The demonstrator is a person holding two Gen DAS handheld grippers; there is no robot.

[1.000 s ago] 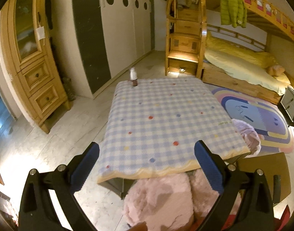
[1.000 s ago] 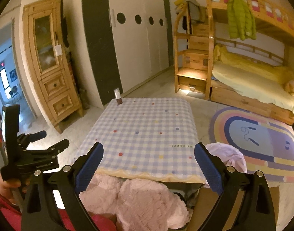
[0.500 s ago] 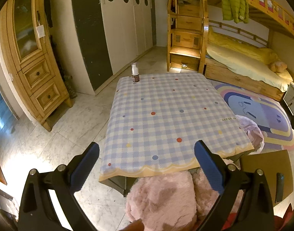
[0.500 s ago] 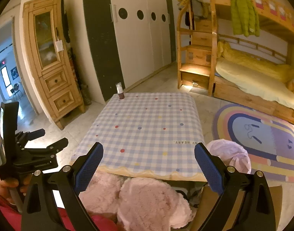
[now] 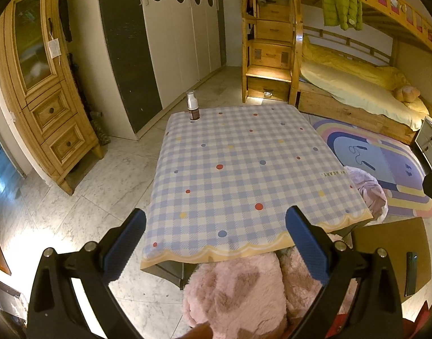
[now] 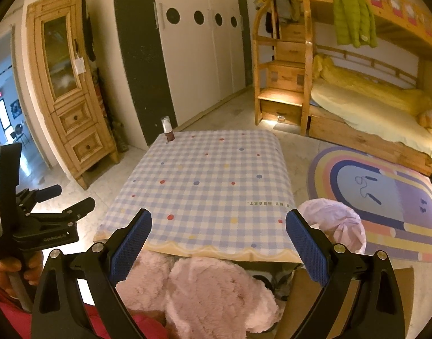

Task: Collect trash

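Note:
A small bottle with a white cap and dark lower half stands upright at the far left corner of the checked tablecloth; the right wrist view shows the bottle in the same corner. A pale pink bag sits on the floor at the table's near right corner, seen too in the left wrist view. My left gripper hangs open above the table's near edge, nothing between its blue pads. My right gripper is open and empty too. The left gripper shows at the left of the right wrist view.
Pink fluffy slippers lie below the table's near edge. A wooden cabinet stands left, white wardrobes behind, a bunk bed and a rainbow rug right. A brown board with a dark phone lies near right.
Both views have shifted slightly, and the table now sits a little farther from the grippers. Both grippers stay open. The bottle has not moved.

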